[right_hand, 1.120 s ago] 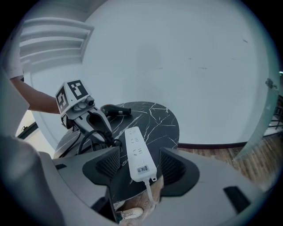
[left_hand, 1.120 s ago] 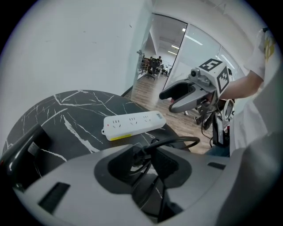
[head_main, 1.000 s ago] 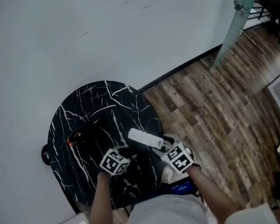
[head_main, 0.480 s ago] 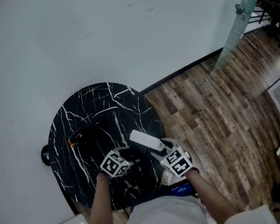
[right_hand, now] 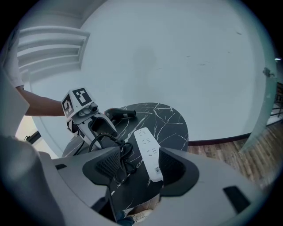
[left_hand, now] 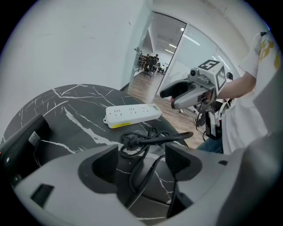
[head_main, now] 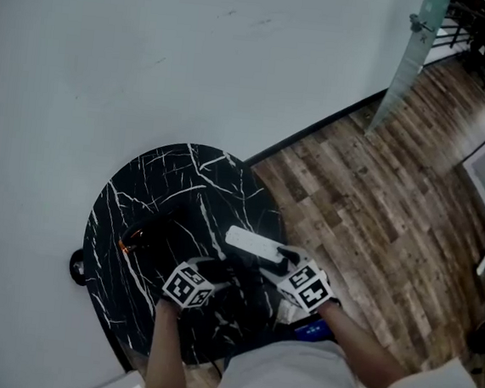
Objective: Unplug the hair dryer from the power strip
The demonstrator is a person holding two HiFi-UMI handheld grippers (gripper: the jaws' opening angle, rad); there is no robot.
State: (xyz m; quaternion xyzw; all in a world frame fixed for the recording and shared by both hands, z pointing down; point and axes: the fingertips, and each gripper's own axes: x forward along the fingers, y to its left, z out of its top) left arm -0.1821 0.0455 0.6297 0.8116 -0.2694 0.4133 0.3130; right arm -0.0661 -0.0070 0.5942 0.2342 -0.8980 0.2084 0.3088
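A white power strip (head_main: 252,243) (left_hand: 132,114) (right_hand: 147,151) lies on the black marble table (head_main: 132,191) with nothing plugged into it. The hair dryer's black plug (left_hand: 129,140) and looped cord (right_hand: 120,160) lie on the tabletop beside the strip. The black hair dryer (head_main: 148,232) (right_hand: 116,114) rests at the table's left. My left gripper (head_main: 218,272) (left_hand: 141,152) has just been opening its jaws; the cord runs between them untouched. My right gripper (head_main: 283,261) (right_hand: 139,161) is open, with the strip's near end close to its right pad.
The table stands against a white wall (head_main: 111,48). Wood floor (head_main: 370,201) spreads to the right, with a glass partition (head_main: 407,55) behind it. The table's near edge is just below my grippers, by the person's white shirt (head_main: 293,377).
My left gripper has drawn back a little toward the table's near edge, away from the power strip. The strip and my right gripper have stayed about where they were.
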